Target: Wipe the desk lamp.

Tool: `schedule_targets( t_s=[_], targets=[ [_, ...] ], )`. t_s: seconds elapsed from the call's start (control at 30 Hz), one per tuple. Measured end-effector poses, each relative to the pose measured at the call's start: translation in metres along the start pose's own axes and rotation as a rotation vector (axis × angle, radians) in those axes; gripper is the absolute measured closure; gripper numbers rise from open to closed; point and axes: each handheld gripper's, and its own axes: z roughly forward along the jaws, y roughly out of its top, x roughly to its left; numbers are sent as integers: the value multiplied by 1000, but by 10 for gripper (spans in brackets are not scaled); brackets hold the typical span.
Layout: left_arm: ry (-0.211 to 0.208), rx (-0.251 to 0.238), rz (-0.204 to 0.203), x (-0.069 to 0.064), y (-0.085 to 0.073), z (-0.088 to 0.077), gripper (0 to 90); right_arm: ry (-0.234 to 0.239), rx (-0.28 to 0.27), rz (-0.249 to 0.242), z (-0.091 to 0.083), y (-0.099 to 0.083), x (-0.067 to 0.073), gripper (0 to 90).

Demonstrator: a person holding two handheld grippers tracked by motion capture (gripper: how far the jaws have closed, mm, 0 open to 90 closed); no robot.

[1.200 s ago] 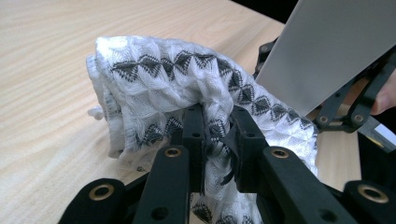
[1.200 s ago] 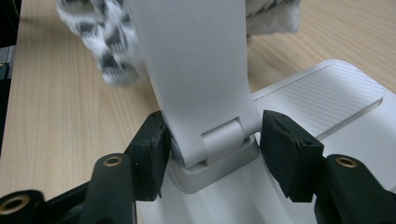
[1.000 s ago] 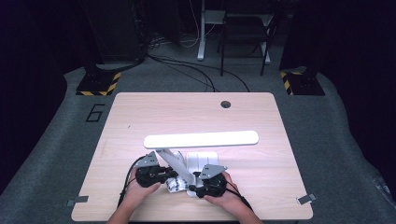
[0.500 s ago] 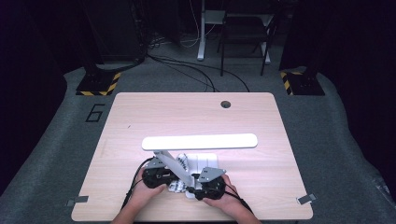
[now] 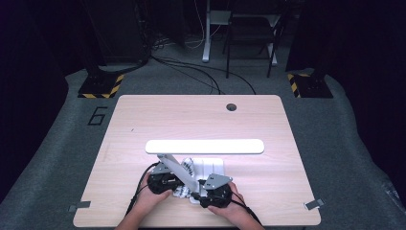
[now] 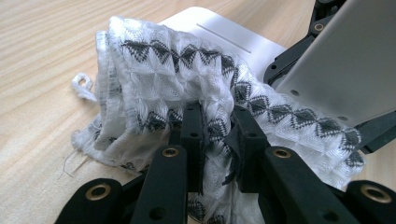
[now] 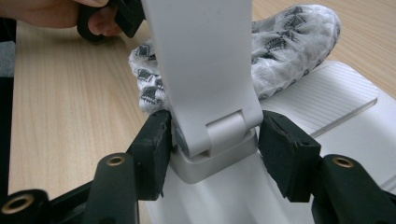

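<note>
Left gripper view: left gripper (image 6: 217, 128) pinched tight on a bunched fold of the white cloth (image 6: 187, 79) with its dark diamond pattern; the rest of the cloth lies heaped on the table (image 6: 42, 51), against the near edge of the lamp base (image 6: 224, 28).

Right gripper view: right gripper (image 7: 212, 140) straddles the hinge (image 7: 219, 133) at the foot of the lamp arm (image 7: 196, 60). Left pad touches the hinge; the right pad looks just off it, so I cannot tell whether this is a firm clamp.

High view: lamp head (image 5: 204, 146) hangs as a long white bar beyond both hands.

Judgement: step in hand is wiping the lamp with the cloth while the right gripper steadies it. To do it well:
- keep the pinch deep in the fold so the cloth does not slip out
- brace the hinge squarely before rubbing, or the base may skid
- sweep along the arm, away from the hinge.
</note>
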Motion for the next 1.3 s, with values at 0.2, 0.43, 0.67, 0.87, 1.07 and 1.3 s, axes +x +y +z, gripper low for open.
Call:
schedule_targets(
  t_s=[0.2, 0.43, 0.67, 0.87, 1.07, 1.3],
  targets=[
    [-11, 11, 12, -3, -1, -2, 773, 35, 25, 43, -5, -2, -3, 489],
    [-8, 4, -3, 0, 0, 1, 773, 52, 18, 45, -9, -5, -4, 584],
    [3, 2, -10, 4, 3, 3, 771, 62, 16, 38, -9, -6, -5, 589],
    [16, 6, -16, 10, 7, 6, 772, 61, 15, 40, -9, -6, -5, 590],
    [42, 5, -21, 17, 11, 10, 771, 72, 25, 12, -10, -6, -8, 592],
    [66, 4, -29, 25, 18, 14, 771, 70, 22, 12, -9, -6, -8, 591]
  ],
)
